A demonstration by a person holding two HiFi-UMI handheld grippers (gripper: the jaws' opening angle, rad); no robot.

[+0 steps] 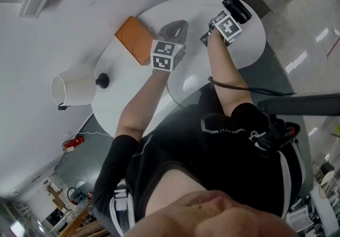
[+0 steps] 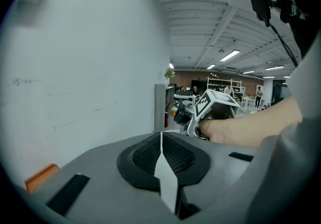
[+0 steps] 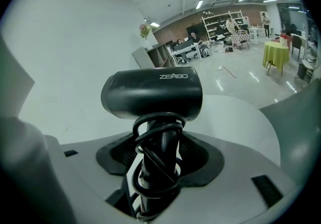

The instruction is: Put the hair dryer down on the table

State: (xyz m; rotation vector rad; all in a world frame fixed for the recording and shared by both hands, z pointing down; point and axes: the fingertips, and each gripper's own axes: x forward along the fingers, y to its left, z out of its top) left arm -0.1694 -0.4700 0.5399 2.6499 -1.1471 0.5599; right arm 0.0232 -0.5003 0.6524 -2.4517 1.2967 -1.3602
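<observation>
Both forearms reach out over the round white table (image 1: 133,104). The right arm stretches farther, toward the rim at 1 o'clock. The right gripper (image 1: 223,21) is clamped on the cord-wrapped handle of the black hair dryer (image 3: 153,95), whose barrel lies crosswise past the jaw tips. Cannot tell whether the dryer touches the tabletop. The left gripper (image 2: 161,168) sits near the table's centre, jaws together with nothing in them. An orange box (image 1: 135,39) is at its 9 o'clock. A white-shaded lamp (image 1: 71,90) stands at the table's 8 o'clock edge.
</observation>
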